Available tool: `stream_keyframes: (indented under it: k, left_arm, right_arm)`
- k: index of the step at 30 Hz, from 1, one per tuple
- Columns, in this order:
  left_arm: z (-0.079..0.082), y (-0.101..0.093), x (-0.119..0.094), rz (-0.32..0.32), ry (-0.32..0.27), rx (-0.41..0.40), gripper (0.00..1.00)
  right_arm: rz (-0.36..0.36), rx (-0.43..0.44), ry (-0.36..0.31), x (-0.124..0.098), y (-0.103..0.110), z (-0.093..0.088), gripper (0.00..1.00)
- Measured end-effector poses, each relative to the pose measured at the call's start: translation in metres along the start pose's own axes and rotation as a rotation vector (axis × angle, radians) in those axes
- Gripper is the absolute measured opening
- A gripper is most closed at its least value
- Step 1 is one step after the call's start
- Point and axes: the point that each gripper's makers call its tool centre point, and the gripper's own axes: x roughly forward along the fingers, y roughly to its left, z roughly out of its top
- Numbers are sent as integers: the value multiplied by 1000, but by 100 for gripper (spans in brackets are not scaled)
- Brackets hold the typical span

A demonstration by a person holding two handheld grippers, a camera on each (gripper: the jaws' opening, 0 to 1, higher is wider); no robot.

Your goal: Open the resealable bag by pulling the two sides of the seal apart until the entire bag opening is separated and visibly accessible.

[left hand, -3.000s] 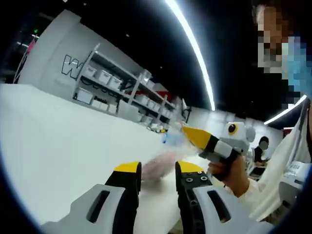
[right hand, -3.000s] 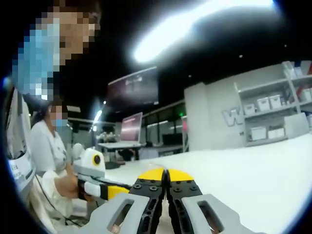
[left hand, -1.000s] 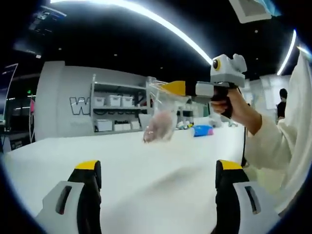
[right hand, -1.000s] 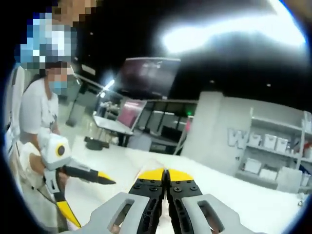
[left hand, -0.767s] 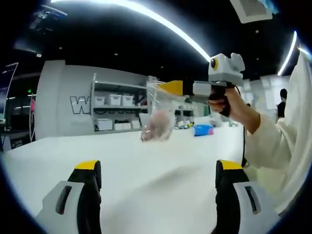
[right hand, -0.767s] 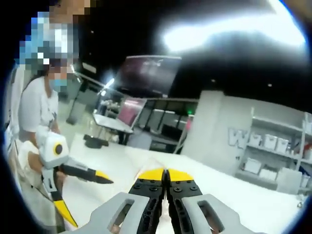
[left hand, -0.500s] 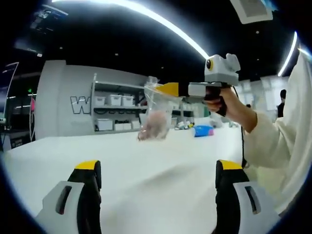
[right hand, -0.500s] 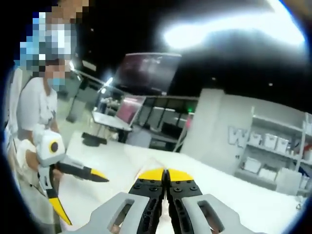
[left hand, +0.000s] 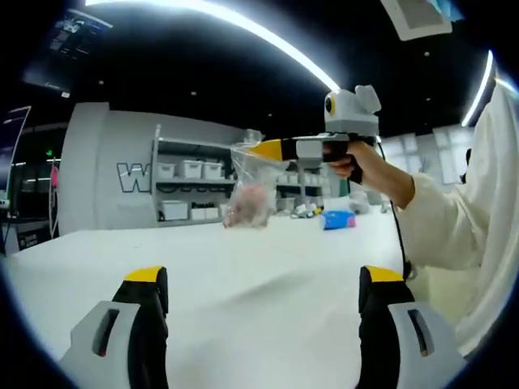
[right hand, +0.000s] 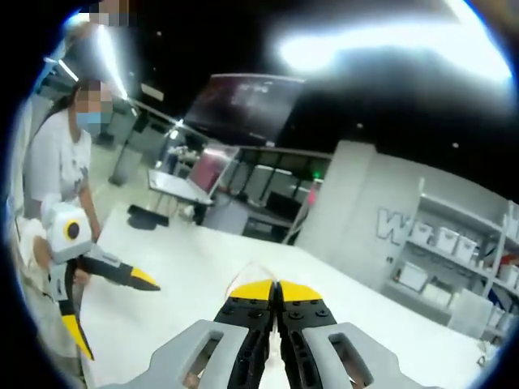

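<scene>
- Resealable bag (left hand: 250,185) hung in the air above the white table (left hand: 243,267), well apart from the tabletop, seen in the left gripper view; it was clear, crinkled plastic with a pinkish lump low inside it.
- Right gripper (left hand: 253,151) reached in from the right of that view, its yellow-tipped jaws pressed together on the bag's top edge, with the bag dangling below the tip.
- A hand (left hand: 350,164) in a pale sleeve (left hand: 442,235) gripped the right gripper's handle.
- In the right gripper view, the same gripper's (right hand: 275,288) own yellow tips met at the bottom centre, and a thin sliver of clear plastic showed just above them.
- Left gripper (left hand: 261,282) had its jaws spread wide, one at each lower corner of its own view, with bare table between them and nothing held.
- From the right gripper view the left gripper (right hand: 109,300) sat at the far left, its two yellow-tipped jaws splayed apart.
- The table was smooth, matte and white, and it ran back to a grey wall (left hand: 105,170) bearing large pale lettering.
- Metal shelving (left hand: 188,182) with rows of white boxes stood against that wall.
- A small blue object (left hand: 336,219) lay on the far part of the table; what it was could not be told.
- Long curved light strips (left hand: 259,36) crossed a dark ceiling.
- A dark hanging screen (right hand: 243,105) and desks with monitors (right hand: 207,174) showed in the right gripper view.
</scene>
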Motion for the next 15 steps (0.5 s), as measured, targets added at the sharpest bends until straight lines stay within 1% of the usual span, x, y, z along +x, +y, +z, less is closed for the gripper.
stream_keyframes:
  k: [7, 15]
  left_arm:
    - [0, -2, 0, -6, 3, 1, 97]
    - [0, -3, 1, -8, 11, 4, 97]
  right_arm:
    - [-3, -3, 22, 10, -11, -5, 0]
    - [-16, -1, 37, 15, -23, -9, 0]
